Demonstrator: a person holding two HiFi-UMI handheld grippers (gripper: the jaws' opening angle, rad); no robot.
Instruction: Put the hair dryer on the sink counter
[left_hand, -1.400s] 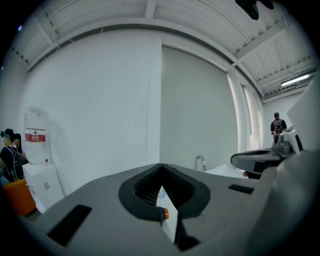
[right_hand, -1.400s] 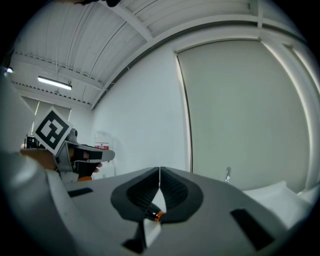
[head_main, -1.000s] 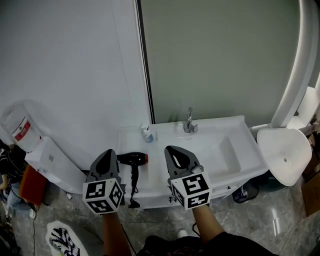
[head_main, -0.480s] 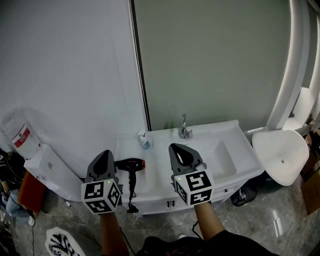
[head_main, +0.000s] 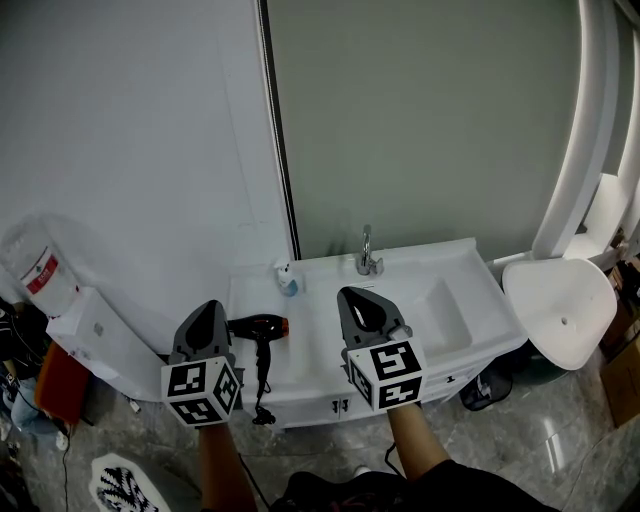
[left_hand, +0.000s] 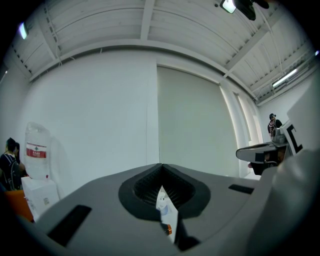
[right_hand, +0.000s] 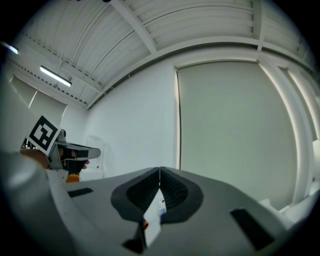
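A black hair dryer (head_main: 258, 328) with an orange nozzle lies on the left part of the white sink counter (head_main: 312, 318), and its cord (head_main: 264, 392) hangs over the front edge. My left gripper (head_main: 208, 306) hovers just left of the dryer, apart from it, shut and empty. My right gripper (head_main: 352, 294) is over the counter's middle, to the right of the dryer, also shut and empty. In the left gripper view the jaws of the left gripper (left_hand: 161, 165) meet at the tip. In the right gripper view the right gripper (right_hand: 160, 169) likewise shows its jaws touching.
A faucet (head_main: 366, 254) and a small bottle (head_main: 288, 280) stand at the counter's back, with the basin (head_main: 436, 312) to the right. A water dispenser (head_main: 60, 300) stands at the left and a round white seat (head_main: 560, 312) at the right. A patterned mat (head_main: 126, 484) lies on the floor.
The head view has shifted, so the counter now shows slightly further left and higher. Both grippers stay shut and the hair dryer has not moved on the counter.
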